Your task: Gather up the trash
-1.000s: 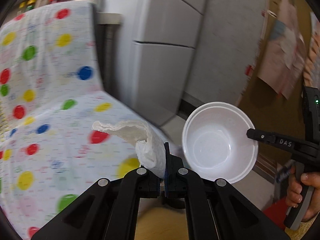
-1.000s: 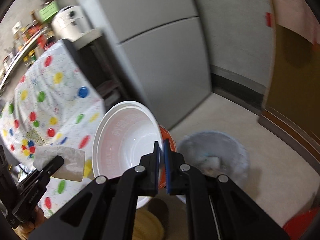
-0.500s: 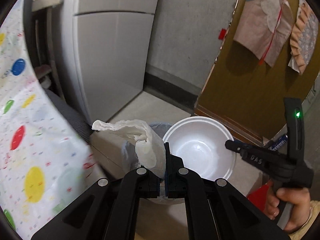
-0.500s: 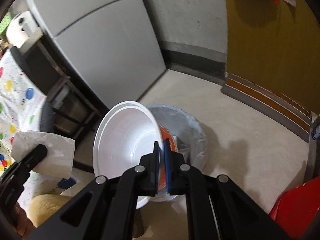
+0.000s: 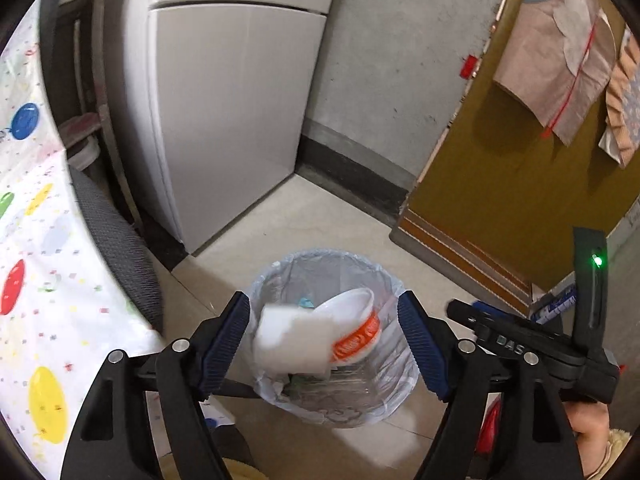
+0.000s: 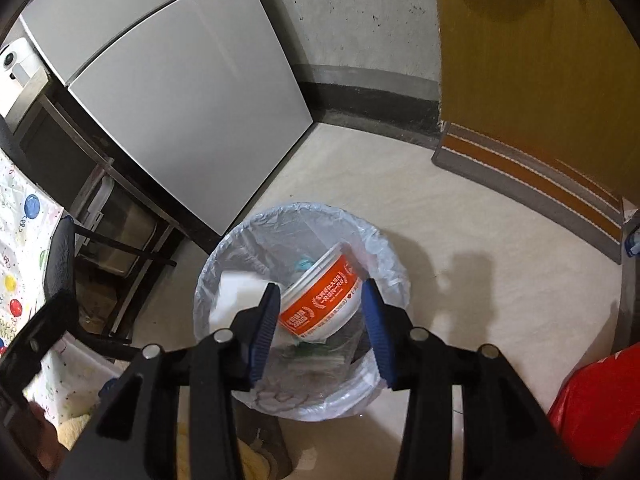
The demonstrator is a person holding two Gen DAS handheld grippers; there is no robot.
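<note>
Both grippers, left gripper (image 5: pixel 323 344) and right gripper (image 6: pixel 318 330), have just been opening, fingers released; the light tissue (image 5: pixel 294 342) and stiff, thin-walled bowl (image 5: pixel 352 328) drop into the bin (image 5: pixel 280 268).

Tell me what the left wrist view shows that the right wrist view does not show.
Only the left wrist view: cloths hanging on the yellow wall and the right gripper from the side. Only the right wrist view: a white appliance on the shelf and a red bag. Both: the lined bin, the napkin and noodle bowl falling in, the grey fridge.
</note>
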